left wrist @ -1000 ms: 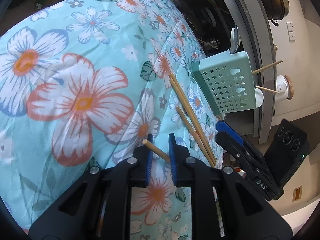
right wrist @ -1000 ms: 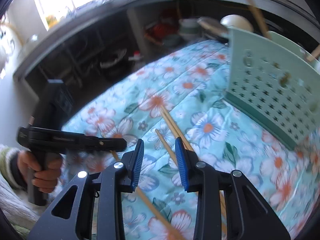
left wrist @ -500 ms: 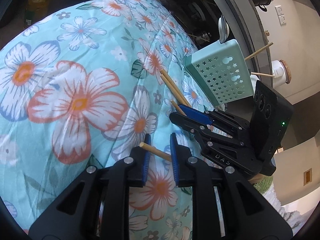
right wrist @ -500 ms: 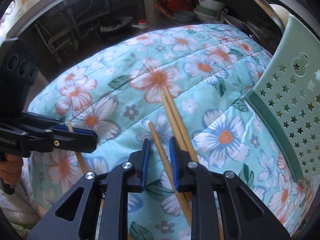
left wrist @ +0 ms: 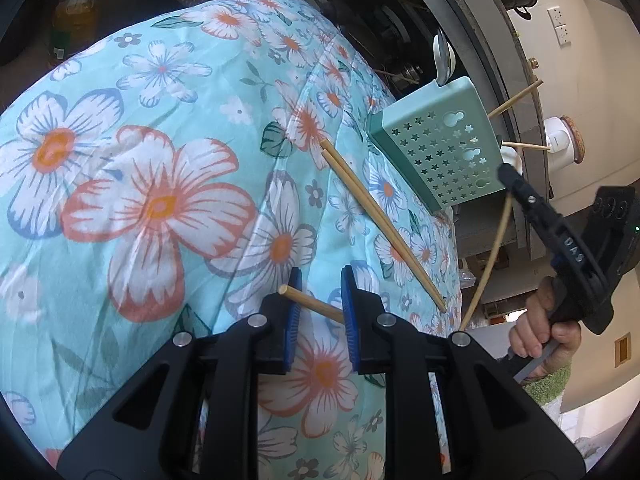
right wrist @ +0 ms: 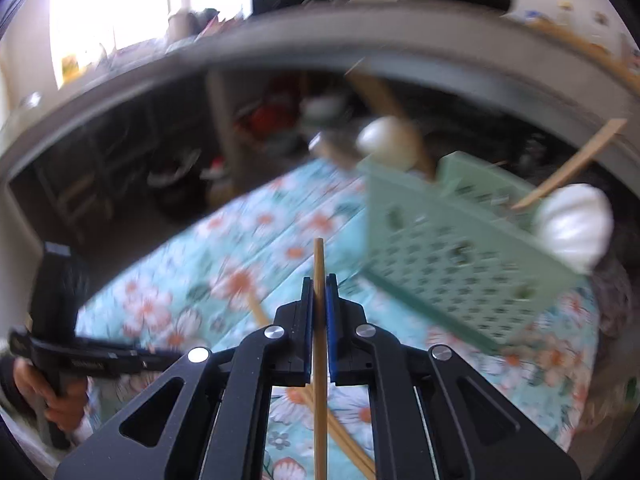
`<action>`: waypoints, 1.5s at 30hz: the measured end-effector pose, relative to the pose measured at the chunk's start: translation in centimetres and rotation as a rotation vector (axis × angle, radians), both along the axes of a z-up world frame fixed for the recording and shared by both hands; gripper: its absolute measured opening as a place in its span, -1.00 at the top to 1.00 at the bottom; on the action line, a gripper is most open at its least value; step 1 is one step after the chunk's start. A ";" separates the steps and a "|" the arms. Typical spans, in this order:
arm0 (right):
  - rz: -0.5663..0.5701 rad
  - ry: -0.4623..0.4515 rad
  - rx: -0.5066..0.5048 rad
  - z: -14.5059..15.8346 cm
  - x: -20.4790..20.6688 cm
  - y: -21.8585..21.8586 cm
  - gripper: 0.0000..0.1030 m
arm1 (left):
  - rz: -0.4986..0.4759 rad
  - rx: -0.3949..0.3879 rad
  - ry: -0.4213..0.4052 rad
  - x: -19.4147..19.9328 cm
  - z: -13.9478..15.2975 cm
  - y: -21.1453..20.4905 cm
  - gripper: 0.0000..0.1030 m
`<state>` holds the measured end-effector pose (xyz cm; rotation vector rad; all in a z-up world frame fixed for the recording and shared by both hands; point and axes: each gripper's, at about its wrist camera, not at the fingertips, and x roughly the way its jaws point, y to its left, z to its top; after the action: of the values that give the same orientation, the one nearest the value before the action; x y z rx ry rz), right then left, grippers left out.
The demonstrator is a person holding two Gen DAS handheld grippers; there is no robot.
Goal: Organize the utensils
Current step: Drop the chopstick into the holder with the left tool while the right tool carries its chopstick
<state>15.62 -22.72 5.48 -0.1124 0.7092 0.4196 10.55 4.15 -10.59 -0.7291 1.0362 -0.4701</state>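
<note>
My right gripper is shut on a wooden chopstick and holds it lifted above the floral cloth; it also shows in the left wrist view with the chopstick hanging below it. The mint green utensil basket lies tilted on the cloth with chopsticks and white spoons in it. My left gripper is open, low over the cloth, with one chopstick lying across the gap between its fingers. A pair of chopsticks lies on the cloth ahead.
The floral cloth covers a rounded surface. Behind it are dark shelves with dishes, a grey counter edge and a white jar.
My right gripper has shut on one chopstick and lifted it off the cloth toward the basket. My left gripper has stayed open over its chopstick.
</note>
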 end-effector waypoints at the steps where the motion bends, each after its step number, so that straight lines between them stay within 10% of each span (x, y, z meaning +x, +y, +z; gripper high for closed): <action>1: -0.047 -0.035 0.020 1.1 -0.7 -1.1 0.88 | 0.001 -0.001 -0.002 0.0 0.1 0.0 0.65; 17: -0.526 -0.279 0.201 6.1 -12.9 -10.7 0.88 | -0.012 -0.035 -0.260 1.9 10.1 0.8 0.92; 32: -0.533 -0.300 0.270 6.2 -14.9 -11.9 0.88 | 0.009 0.063 -0.882 5.1 31.2 -5.0 0.93; 45: -0.526 -0.301 0.284 6.6 -15.4 -12.1 0.88 | 0.002 0.309 -0.868 13.5 28.6 -14.3 0.93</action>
<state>0.18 -34.78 12.11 0.2721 0.3548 -0.0071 24.09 -10.13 18.04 -0.1936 0.2740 -0.5364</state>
